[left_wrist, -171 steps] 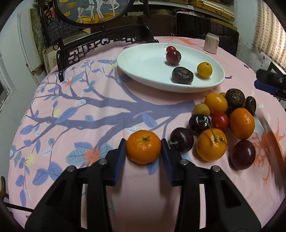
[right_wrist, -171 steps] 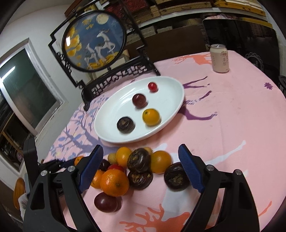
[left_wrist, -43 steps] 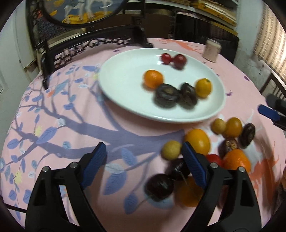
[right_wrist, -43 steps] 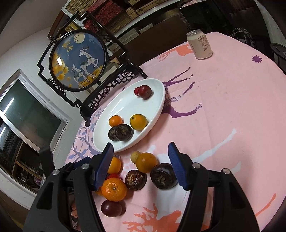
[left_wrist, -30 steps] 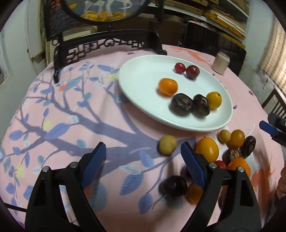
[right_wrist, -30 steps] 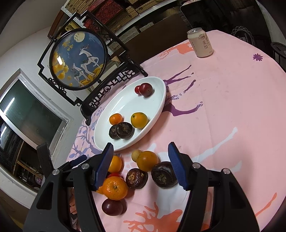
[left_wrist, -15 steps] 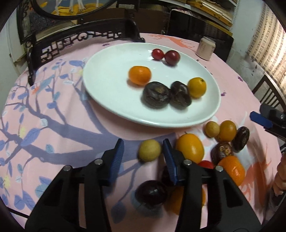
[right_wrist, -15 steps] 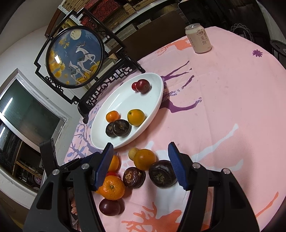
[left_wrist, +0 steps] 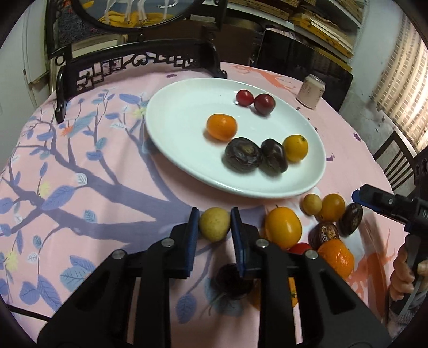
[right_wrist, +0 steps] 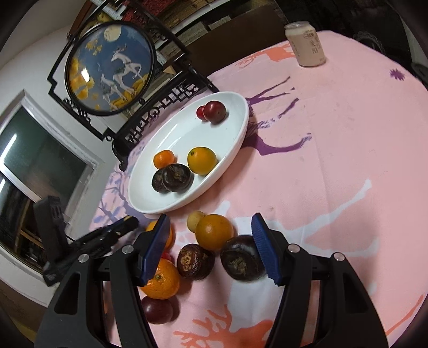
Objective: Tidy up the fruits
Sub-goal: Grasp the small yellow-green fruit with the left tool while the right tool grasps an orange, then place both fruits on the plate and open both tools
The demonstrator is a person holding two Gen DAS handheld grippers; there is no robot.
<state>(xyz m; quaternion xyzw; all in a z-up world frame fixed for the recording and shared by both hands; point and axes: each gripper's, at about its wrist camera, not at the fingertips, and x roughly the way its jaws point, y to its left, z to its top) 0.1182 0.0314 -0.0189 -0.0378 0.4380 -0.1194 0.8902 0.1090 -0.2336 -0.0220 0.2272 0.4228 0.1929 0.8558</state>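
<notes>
Left gripper (left_wrist: 214, 223), wide open a second ago, has just been closing and now clamps the pale yellow fruit (left_wrist: 214, 224); right gripper (right_wrist: 211, 247) unchanged, half open, empty.

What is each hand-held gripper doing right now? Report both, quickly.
Left hand-held gripper: just closed, shut on the small yellow fruit.
Right hand-held gripper: open, holding nothing, above the fruit pile.

A round table under a pink cloth (right_wrist: 347, 150) stands before a dark carved screen (right_wrist: 112, 69) with deer, a window (right_wrist: 34, 166) on the white wall, shelves (left_wrist: 307, 24) behind.
</notes>
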